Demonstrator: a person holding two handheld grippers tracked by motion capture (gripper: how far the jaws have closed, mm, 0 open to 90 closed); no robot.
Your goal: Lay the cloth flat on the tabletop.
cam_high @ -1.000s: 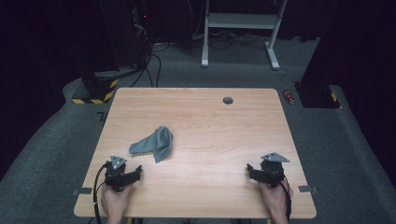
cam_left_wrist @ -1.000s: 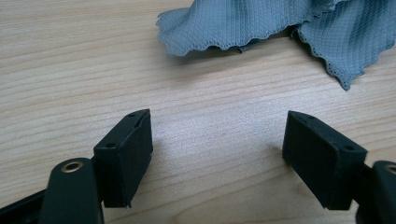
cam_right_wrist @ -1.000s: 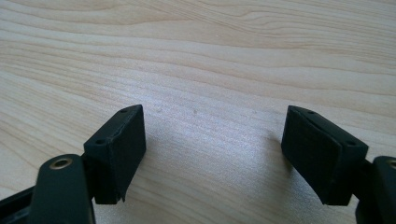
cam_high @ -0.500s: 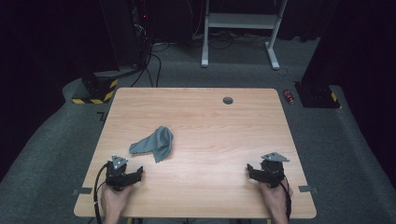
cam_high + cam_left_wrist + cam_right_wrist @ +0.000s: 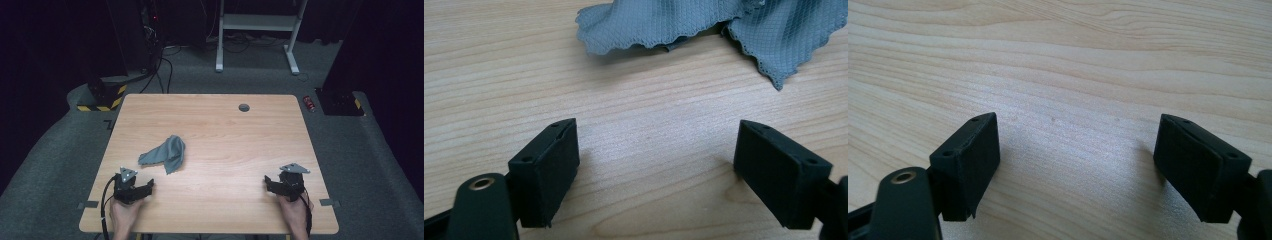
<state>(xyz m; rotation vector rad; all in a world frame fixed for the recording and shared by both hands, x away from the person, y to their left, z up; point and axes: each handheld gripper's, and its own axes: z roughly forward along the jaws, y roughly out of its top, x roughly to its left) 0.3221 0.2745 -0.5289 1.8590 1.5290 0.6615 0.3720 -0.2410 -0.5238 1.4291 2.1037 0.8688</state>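
Cloth: a crumpled grey cloth (image 5: 164,155) lies on the left half of the table, between its middle and its near edge; in the left gripper view its scalloped hem and fine grid weave (image 5: 704,25) run across the far part of the picture.
Left claw: the left claw (image 5: 148,186) rests at the near left of the table, held by the person's left hand (image 5: 124,212). Its jaws stand wide apart with bare wood between them and nothing held (image 5: 656,150). The cloth lies just beyond the jaw tips, near but apart from them.
Right claw: the right claw (image 5: 267,183) rests at the near right of the table, held by the right hand (image 5: 294,210), with a grey three-cornered plate on top. Its jaws are spread wide over bare wood grain and grip nothing (image 5: 1075,150). It is well apart from the cloth.
Table: a light wooden table (image 5: 215,130) with a small round dark hole (image 5: 244,107) near its far edge, right of centre.
Floor: grey carpet around the table; a red can (image 5: 309,103) lies just off the far right corner, and a block with yellow-and-black stripes (image 5: 102,99) sits off the far left corner.
Background: white legs of a frame (image 5: 257,37) stand beyond the table, with dark cables (image 5: 162,70) on the floor to their left.
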